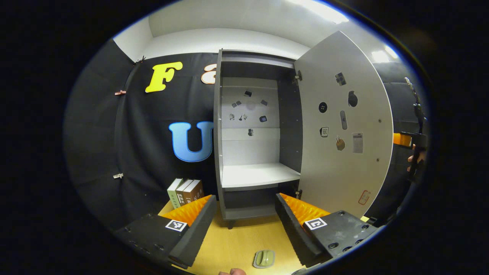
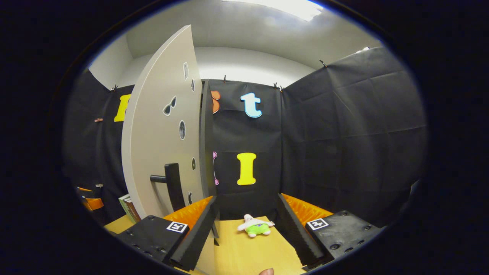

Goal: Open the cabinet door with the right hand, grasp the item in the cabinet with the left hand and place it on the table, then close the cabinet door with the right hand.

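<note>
The grey cabinet [image 1: 218, 126] stands on the wooden table [image 1: 237, 240] with its door [image 1: 344, 130] swung wide to the right. Its white shelf [image 1: 258, 173] is bare. A small olive-green item [image 1: 263, 259] lies on the table below my left gripper [image 1: 245, 198], which is open and holds nothing. My right gripper [image 2: 246, 198] is open too, just right of the door's outer face [image 2: 160, 137] and its dark handle [image 2: 172, 185], touching neither. From the left gripper view, the right gripper [image 1: 408, 140] and a hand show past the door's edge.
A few books [image 1: 185, 191] stand left of the cabinet against the black cloth wall. A small green and white plush toy [image 2: 255, 226] lies on the table right of the cabinet, between my right fingers in that view. Stickers dot the door and the cabinet's back.
</note>
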`<act>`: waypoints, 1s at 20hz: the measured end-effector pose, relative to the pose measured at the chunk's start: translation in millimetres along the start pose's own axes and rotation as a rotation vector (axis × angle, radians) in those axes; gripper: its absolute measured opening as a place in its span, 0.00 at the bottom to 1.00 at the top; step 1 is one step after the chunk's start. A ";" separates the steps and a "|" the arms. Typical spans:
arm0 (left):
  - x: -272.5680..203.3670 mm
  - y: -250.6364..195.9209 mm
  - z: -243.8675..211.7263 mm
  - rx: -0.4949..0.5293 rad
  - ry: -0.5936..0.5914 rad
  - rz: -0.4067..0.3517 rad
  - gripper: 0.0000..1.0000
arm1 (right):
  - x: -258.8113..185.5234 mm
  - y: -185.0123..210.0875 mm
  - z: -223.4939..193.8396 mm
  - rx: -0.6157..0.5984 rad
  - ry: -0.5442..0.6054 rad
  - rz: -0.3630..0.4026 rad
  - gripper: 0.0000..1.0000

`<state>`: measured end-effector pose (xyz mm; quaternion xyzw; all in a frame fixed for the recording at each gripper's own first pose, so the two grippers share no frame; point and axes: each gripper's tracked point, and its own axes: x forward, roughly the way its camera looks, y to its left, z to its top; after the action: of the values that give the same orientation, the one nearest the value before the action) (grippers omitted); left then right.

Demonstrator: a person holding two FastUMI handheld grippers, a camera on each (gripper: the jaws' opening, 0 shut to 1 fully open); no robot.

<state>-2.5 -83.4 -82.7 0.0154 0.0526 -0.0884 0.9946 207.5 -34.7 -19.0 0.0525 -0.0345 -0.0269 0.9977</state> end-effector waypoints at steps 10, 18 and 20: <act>-34.4 28.0 -12.3 -0.057 0.041 0.035 0.96 | 1.4 15.3 -0.5 -0.043 0.016 -0.028 0.97; -55.9 42.5 -3.7 -0.054 0.014 0.078 0.98 | -13.1 96.1 -8.3 -0.055 0.012 0.052 0.97; -59.1 46.4 -1.1 -0.051 0.011 0.091 0.96 | -12.3 114.6 -11.5 -0.042 0.012 0.062 0.97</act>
<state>-52.2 -27.5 -76.5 -0.0070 0.0595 -0.0416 0.9973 201.9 80.9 -19.1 0.0305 -0.0297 0.0035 0.9991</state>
